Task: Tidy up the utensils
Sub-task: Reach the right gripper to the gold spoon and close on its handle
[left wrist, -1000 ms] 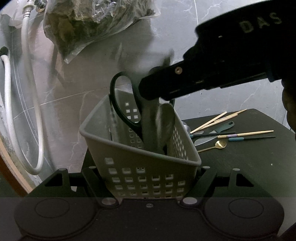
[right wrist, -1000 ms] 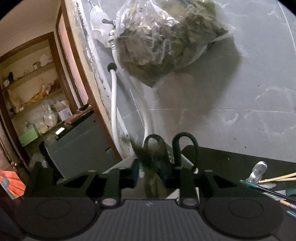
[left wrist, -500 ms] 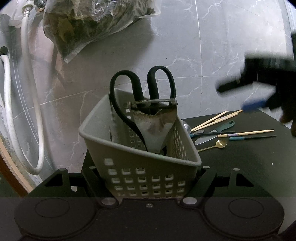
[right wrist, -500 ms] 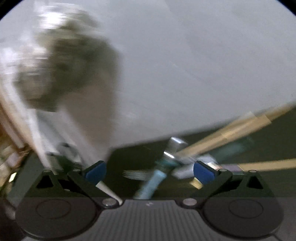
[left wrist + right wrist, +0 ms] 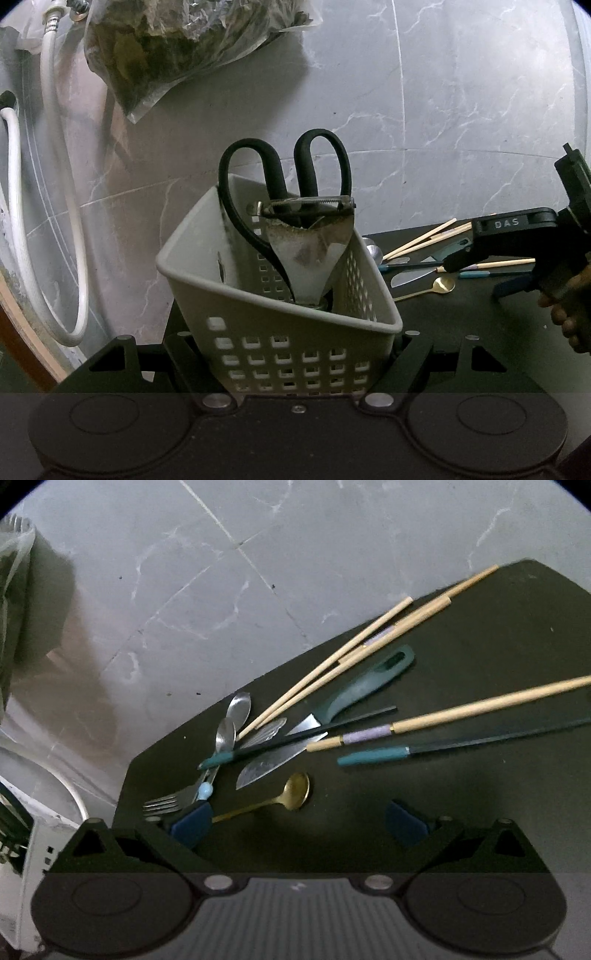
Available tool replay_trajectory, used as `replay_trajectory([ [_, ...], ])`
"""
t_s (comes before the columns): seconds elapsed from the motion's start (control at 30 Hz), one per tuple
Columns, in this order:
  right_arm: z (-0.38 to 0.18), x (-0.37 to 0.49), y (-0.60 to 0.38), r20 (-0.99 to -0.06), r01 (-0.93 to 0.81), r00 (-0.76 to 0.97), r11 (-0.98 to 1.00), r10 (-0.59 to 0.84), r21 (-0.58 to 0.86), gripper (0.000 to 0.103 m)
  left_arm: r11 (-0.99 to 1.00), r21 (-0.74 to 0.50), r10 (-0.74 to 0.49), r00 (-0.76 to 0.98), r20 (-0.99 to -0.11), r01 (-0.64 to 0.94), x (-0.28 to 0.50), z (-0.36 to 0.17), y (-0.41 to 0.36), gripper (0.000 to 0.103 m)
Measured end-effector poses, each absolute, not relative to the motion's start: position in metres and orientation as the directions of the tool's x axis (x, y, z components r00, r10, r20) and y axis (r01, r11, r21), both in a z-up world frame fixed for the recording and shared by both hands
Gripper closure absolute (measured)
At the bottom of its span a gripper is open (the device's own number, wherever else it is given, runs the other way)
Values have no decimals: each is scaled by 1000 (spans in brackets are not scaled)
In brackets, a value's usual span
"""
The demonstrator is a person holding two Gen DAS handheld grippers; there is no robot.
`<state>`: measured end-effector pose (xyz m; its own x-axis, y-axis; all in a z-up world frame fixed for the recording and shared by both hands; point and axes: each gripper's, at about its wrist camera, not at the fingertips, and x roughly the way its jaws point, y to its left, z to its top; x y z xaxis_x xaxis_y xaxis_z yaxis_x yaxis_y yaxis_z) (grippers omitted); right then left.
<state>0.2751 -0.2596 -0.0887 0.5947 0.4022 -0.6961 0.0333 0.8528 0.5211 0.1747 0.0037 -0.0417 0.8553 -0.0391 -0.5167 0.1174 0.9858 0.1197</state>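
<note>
A: Where's the white perforated plastic caddy (image 5: 280, 332)?
B: Pinched by the left gripper (image 5: 295, 363), at the left edge of the dark tabletop (image 5: 461, 332). Black-handled scissors (image 5: 284, 177) and a stained metal peeler (image 5: 308, 243) upright inside.

A: Loose pieces?
B: Heaped near the table's far edge: green-handled knife (image 5: 332, 709), pale wooden chopsticks (image 5: 351, 657), teal-tipped black chopsticks (image 5: 443, 747), two silver spoons (image 5: 232, 720), a fork (image 5: 166, 803), a small gold spoon (image 5: 291, 795). Crossed over each other, so hard to single out.

A: Right gripper (image 5: 299, 825)?
B: Spread wide, blue pads (image 5: 192, 825) empty, just above the gold spoon's handle.

A: Around?
B: Grey marble wall (image 5: 461, 110), white hose (image 5: 55, 184), hanging clear bag of dried leaves (image 5: 177, 48).
</note>
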Motion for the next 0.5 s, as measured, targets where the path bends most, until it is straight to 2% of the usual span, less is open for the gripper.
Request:
replay_trajectory([
  [0.23,-89,286,-247,-697,2,598,869,395,494,1,986,120,-35,854,-519,113,175,-41,3,25],
  [0.3,-90,288,-244,-696,-9,600,873,395,488,7,986,120,-35,854,-519,113,175,-41,3,25],
  [0.5,-89,291,-235,-702,-38,603,893,379,449,40,986,121,-35,854,-519,114,175,-41,4,25],
])
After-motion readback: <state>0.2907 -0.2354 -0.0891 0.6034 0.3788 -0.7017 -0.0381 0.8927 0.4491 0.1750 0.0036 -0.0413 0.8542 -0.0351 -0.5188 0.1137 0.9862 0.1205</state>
